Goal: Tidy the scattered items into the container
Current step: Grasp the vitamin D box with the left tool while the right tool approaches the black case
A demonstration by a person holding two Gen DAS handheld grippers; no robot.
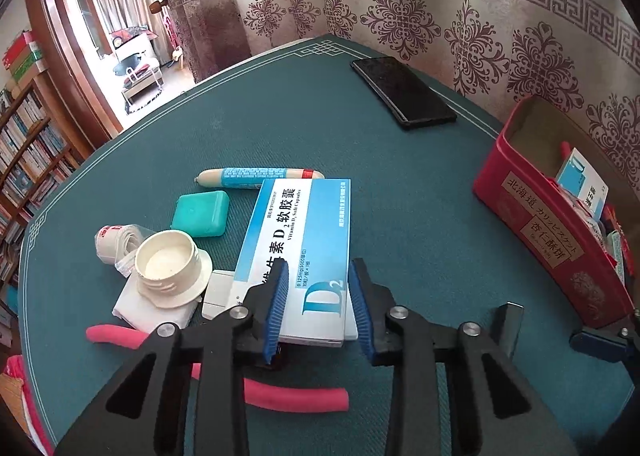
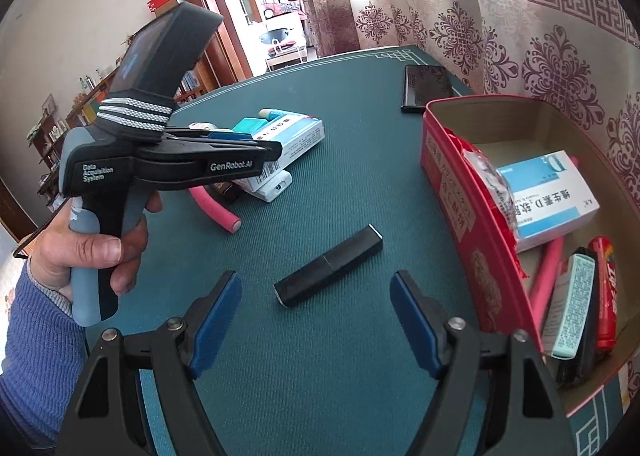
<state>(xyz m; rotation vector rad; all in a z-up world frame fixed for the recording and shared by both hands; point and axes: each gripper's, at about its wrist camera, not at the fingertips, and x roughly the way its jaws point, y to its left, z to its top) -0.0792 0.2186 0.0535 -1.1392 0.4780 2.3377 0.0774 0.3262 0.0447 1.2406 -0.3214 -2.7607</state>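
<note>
2 sets of fingers share this worktop (image 1: pixel 400 184), read here from left to right. At far left lie a white jar lid (image 1: pixel 170 264), a teal case (image 1: pixel 201 214) and a pink foam tube (image 1: pixel 256 384), all loose.

Next comes my left gripper (image 1: pixel 318 308): its fingers (image 1: pixel 276 308) are pinching the near short end of the blue-and-white vitamin D2 box (image 1: pixel 302 244), 1 pad on each long side. The box's long axis runs straight away from me, in line with the fingers, and its far end rests against a sausage-shaped packet (image 1: pixel 260 178). It has not left the surface as far as I can tell.

In the right wrist view, the black rectangular stick (image 2: pixel 330 266) lies just ahead of my right gripper (image 2: pixel 316 320), whose fingers (image 2: pixel 216 320) are spread wide and touch nothing. Its long axis runs diagonally, near-left to far-right, so I judge a small wrist roll is needed to close across its narrow width.

At far right stands the red container (image 2: pixel 452 192), already holding a second D2 box (image 2: pixel 548 200) and several small items. It lies to the right of both grippers, nearer the right 1; the left must carry its box across.
</note>
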